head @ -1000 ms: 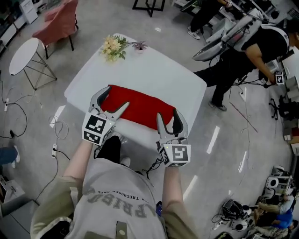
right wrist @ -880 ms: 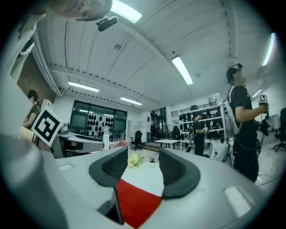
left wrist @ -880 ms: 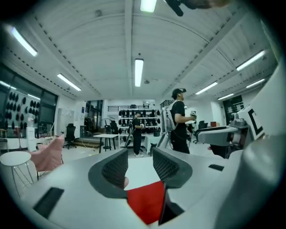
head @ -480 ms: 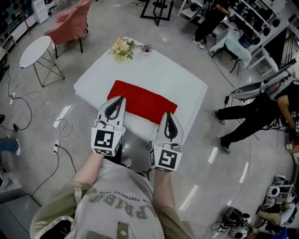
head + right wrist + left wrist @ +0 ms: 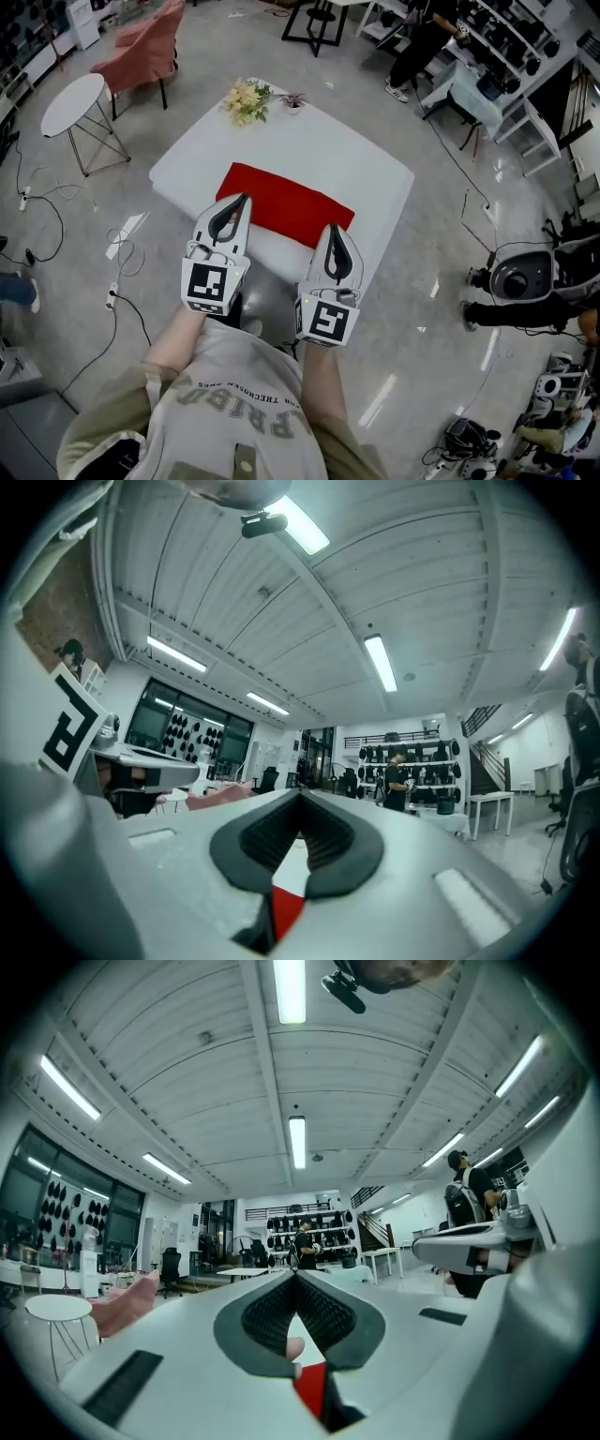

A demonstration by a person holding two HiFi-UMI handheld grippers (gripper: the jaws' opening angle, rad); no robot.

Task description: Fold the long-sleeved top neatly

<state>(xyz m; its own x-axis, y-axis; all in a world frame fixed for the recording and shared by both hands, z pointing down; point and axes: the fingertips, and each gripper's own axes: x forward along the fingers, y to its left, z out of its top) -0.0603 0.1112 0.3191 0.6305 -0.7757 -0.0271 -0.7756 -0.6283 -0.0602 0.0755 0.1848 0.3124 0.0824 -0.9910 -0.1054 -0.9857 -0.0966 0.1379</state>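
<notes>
Now both tools are closed tip to tip and empty: the left tool [image 5: 242,199] and the right tool [image 5: 335,230] are held level, side by side, with nothing between their jaws. Ahead of and below the two tips, the long-sleeved top [image 5: 286,202] lies flat on the worktop [image 5: 347,155] as a tidy red rectangle with no sleeve showing. The likely hazard is a tool dipping onto the cloth's near edge, which could snag the upper layer and rumple the rectangle or drag it toward the worktop's rim.

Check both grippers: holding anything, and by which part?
Nothing held. The left gripper and right gripper are shut empty, tips together; the red top lies folded flat on the table.
</notes>
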